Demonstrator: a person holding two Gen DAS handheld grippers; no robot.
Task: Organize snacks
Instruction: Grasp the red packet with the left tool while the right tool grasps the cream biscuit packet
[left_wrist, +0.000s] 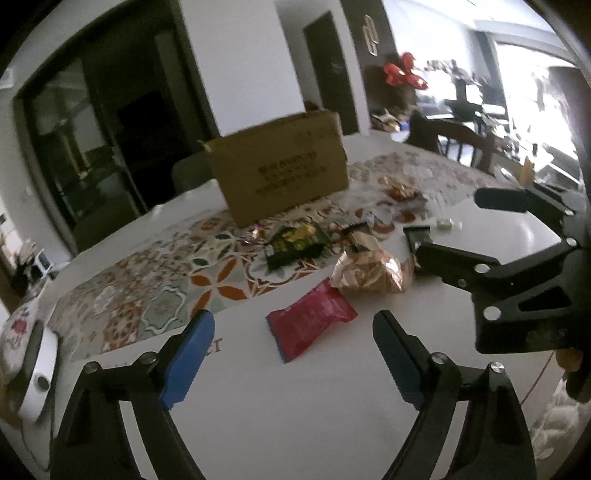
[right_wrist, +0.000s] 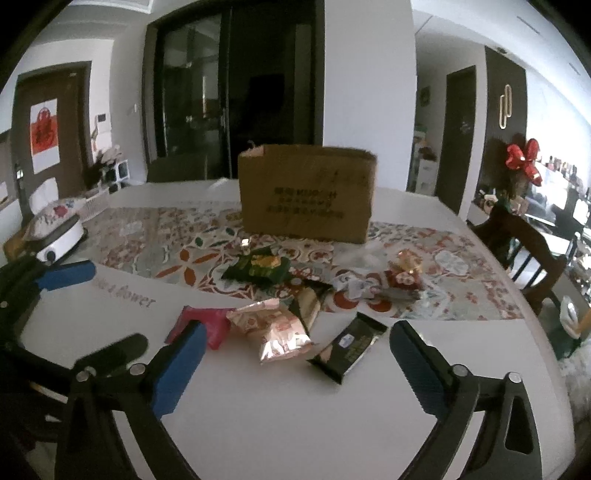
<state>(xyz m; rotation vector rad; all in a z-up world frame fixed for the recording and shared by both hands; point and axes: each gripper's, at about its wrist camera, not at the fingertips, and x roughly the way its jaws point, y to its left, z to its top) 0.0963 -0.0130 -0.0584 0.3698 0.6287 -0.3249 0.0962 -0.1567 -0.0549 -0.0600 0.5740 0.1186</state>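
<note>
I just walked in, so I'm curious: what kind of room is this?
Most likely a home dining room: a white table with a patterned runner, a wooden dining chair, and interior doors behind.

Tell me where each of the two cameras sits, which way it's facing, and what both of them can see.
Left wrist: sits on the left tool, aimed forward and down at the red packet lying on the white table; its own blue fingers stand open, and the right tool shows at the right edge.
Right wrist: sits on the right tool, facing the pink-silver packet and black packet; the left tool shows at the left edge.
Shared: the cardboard box, green packet, patterned runner and both tools.
</note>
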